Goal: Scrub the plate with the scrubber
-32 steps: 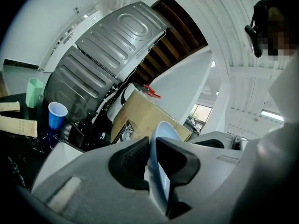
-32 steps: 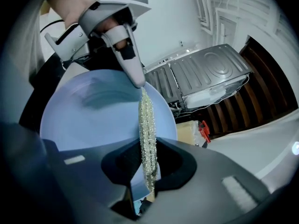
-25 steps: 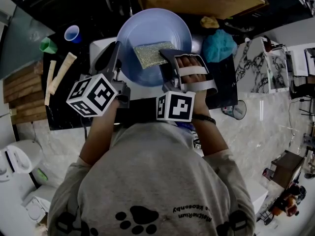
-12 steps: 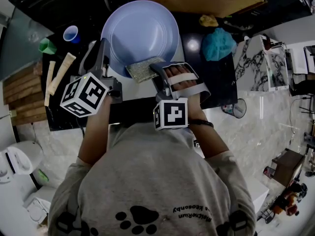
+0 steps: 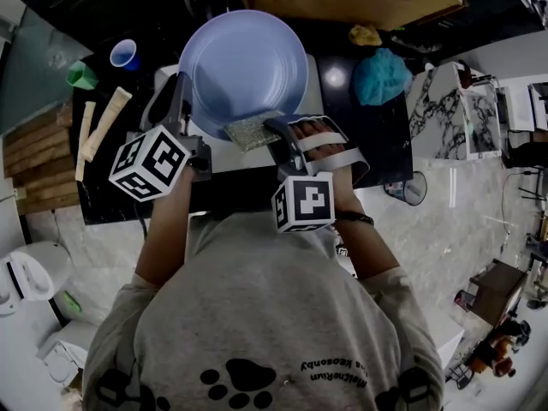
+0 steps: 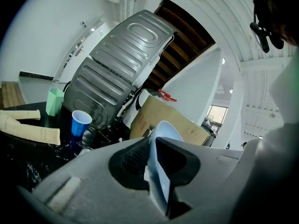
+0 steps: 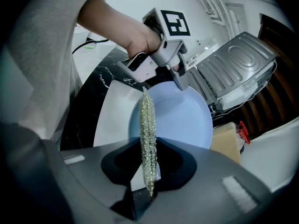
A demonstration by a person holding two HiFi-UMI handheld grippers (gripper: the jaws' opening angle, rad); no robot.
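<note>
Plate [image 5: 244,58] rim's pinched in my left gripper [image 6: 156,153] jaws, scrubber [image 5: 250,132] clamped in the right gripper [image 7: 148,167], so hard scrubbing might twist the plate loose.

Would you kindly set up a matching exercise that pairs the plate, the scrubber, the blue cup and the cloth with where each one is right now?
Things:
1. plate
2. scrubber
3. blue cup
4. cloth

Places:
A. on the dark counter, right of the plate in the head view
B. clamped in the right gripper
C. next to the green cup
D. rim clamped in the left gripper

Pairs: 1-D, 2-B, 3-C, 4-A
</note>
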